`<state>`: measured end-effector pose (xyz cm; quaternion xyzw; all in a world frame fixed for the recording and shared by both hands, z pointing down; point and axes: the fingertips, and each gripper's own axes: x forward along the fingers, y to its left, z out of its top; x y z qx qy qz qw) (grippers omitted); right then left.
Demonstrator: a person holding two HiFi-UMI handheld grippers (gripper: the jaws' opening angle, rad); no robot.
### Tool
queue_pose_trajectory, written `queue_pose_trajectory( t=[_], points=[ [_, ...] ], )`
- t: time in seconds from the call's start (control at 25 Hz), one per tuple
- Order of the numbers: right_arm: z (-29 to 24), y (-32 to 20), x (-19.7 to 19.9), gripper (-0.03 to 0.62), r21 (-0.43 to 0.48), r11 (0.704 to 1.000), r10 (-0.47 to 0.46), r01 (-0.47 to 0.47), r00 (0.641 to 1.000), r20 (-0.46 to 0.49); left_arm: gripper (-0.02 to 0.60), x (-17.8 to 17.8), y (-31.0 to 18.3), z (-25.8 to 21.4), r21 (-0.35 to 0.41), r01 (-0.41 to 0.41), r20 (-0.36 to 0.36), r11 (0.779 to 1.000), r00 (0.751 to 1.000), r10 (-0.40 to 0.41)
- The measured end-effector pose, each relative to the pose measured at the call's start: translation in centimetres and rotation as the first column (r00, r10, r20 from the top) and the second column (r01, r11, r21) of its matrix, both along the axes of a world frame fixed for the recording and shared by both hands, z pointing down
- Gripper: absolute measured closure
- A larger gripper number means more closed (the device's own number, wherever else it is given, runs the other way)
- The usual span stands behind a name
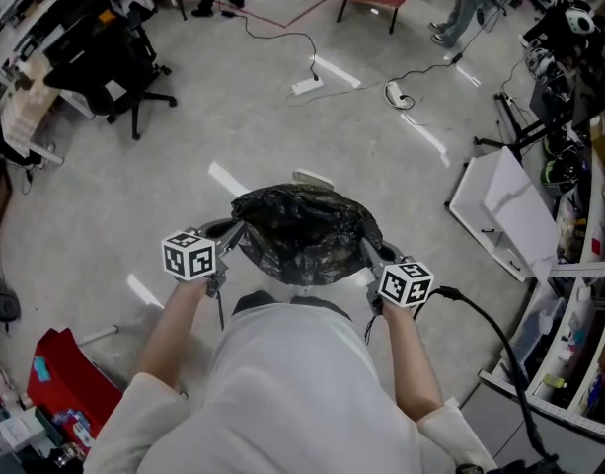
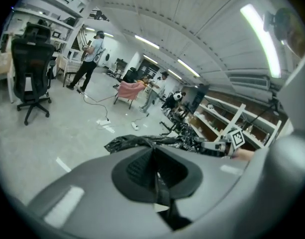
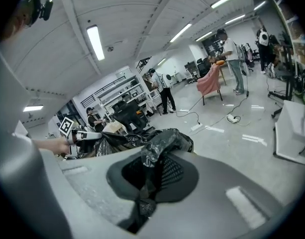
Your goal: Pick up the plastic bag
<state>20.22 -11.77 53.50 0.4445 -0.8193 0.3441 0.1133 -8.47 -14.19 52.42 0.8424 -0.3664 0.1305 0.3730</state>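
Observation:
A crumpled black plastic bag point(image 1: 302, 233) hangs off the floor in front of the person, stretched between both grippers. My left gripper point(image 1: 231, 235) holds its left edge and my right gripper point(image 1: 367, 251) its right edge. In the left gripper view the jaws point(image 2: 156, 172) are shut on a strip of black film, the bag point(image 2: 142, 142) bunches beyond them, and the right gripper point(image 2: 218, 147) shows across it. In the right gripper view the jaws point(image 3: 146, 177) pinch a twisted fold of the bag point(image 3: 164, 139), with the left gripper point(image 3: 87, 135) opposite.
A white rim point(image 1: 313, 178) peeks out from under the bag. A black office chair point(image 1: 119, 62) stands at far left, a power strip with cables point(image 1: 308, 85) lies on the floor ahead, white boards point(image 1: 499, 215) lean at right, shelving point(image 1: 578, 363) runs along the right, and a red box point(image 1: 70, 378) sits near left.

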Motion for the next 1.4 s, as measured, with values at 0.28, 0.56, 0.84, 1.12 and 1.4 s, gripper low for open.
queue_pose_trajectory(
  t=[0.28,0.56,0.84,1.12,1.4],
  points=[
    [-2.9,3.6,-2.5,0.591,0.059,0.997,0.044,-0.042,0.999,-0.031,0.575,-2.6,2.7,-2.8,0.071,-0.051,0.018,0.996,0.999,0.05],
    [-4.4,8.8,-6.3,0.591,0.087,0.993,0.09,-0.084,0.994,-0.06,0.575,-5.6,7.0,-4.4,0.106,-0.119,0.039,0.987,0.993,0.116],
    [-5.1,13.5,-9.3,0.591,0.127,0.984,0.138,-0.124,0.984,-0.111,0.575,-8.5,10.7,-5.5,0.153,-0.185,0.103,0.971,0.98,0.171],
    [-5.0,16.4,-9.5,0.591,0.13,0.981,0.163,-0.142,0.972,-0.168,0.575,-8.5,12.7,-5.7,0.162,-0.248,0.166,0.955,0.961,0.221],
    [-6.1,18.7,-8.6,0.591,0.146,0.979,0.165,-0.142,0.974,-0.154,0.575,-7.0,15.3,-6.8,0.16,-0.25,0.154,0.955,0.962,0.226]
  ],
)
